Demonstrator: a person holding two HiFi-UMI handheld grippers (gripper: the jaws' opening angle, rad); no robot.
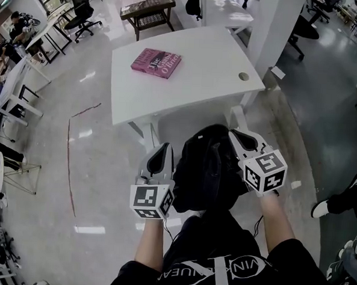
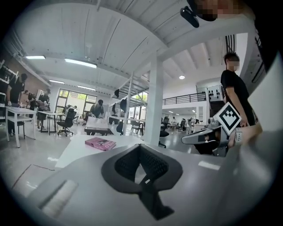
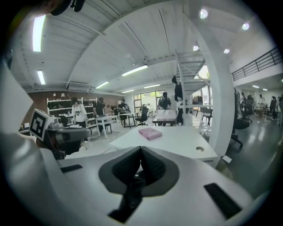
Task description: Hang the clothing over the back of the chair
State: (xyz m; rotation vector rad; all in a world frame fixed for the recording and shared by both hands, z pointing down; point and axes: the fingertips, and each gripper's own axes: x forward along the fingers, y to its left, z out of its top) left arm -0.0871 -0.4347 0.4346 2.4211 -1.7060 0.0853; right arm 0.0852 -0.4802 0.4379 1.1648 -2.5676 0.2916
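Note:
A bunched black garment (image 1: 204, 170) hangs between my two grippers, in front of the person's body in the head view. My left gripper (image 1: 160, 151) is at its left side, shut, and a strip of black cloth (image 2: 152, 198) trails down from its closed pads in the left gripper view. On the garment's right, my right gripper (image 1: 236, 135) is shut too, with dark fabric (image 3: 128, 194) pinched and hanging below its jaws. Each gripper view catches the other gripper off to one side. No chair back shows from under the garment.
A white table (image 1: 188, 79) stands just ahead, bearing a pink book (image 1: 156, 63). A white pillar (image 1: 276, 30) rises at its right end. A bystander's shoe (image 1: 334, 205) is at the right edge. Desks and office chairs (image 1: 81, 9) stand further off.

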